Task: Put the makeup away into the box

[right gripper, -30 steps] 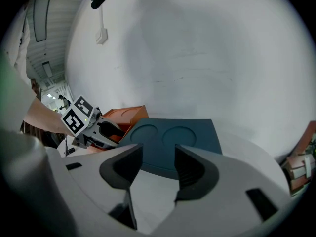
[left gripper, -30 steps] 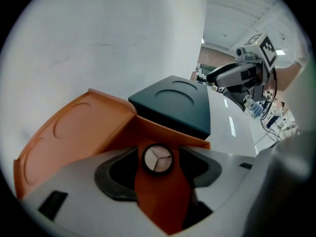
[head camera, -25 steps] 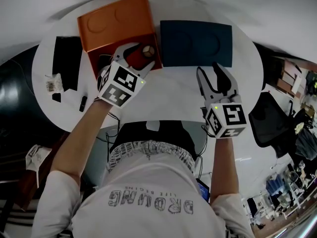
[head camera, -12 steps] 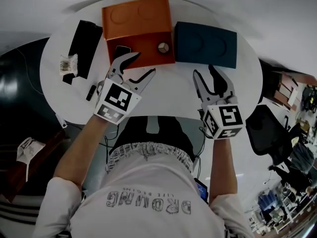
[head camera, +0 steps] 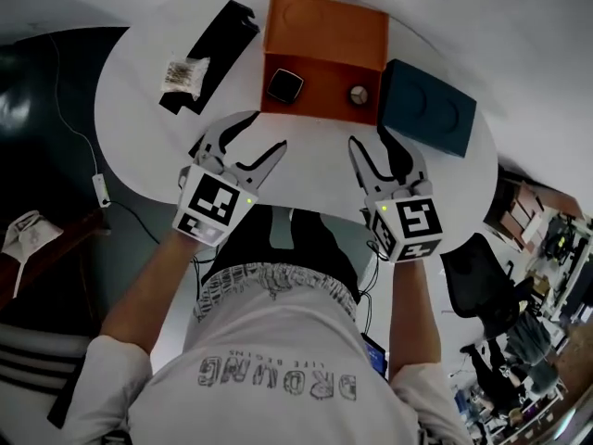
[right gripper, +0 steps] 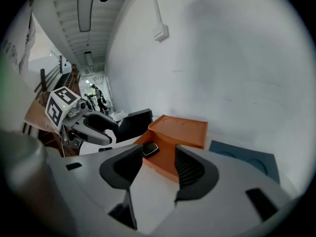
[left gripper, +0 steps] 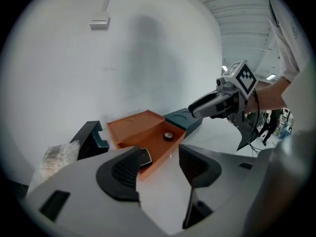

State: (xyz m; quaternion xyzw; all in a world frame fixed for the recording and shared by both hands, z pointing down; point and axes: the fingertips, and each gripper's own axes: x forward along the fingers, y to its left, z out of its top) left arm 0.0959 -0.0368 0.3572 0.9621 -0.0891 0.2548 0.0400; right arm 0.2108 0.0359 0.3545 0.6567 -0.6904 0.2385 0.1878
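Observation:
An orange box (head camera: 324,58) stands open at the far side of the white table (head camera: 315,156), its lid tipped back. In its tray lie a black square compact (head camera: 285,85) and a small round makeup pot (head camera: 359,94). My left gripper (head camera: 264,133) hovers near the table's front edge, open and empty, a short way in front of the box. My right gripper (head camera: 371,137) is beside it, also open and empty. The left gripper view shows the box (left gripper: 143,132), compact (left gripper: 144,157), pot (left gripper: 169,136) and right gripper (left gripper: 217,102) beyond my open left gripper (left gripper: 158,164).
A dark teal box (head camera: 429,109) lies right of the orange box. A long black box (head camera: 208,49) with a clear packet (head camera: 183,74) on it lies at the left. Office chairs and clutter stand on the floor to the right.
Both grippers drew back from the boxes toward the table's front edge; the left one left the orange tray. Both stayed open and empty.

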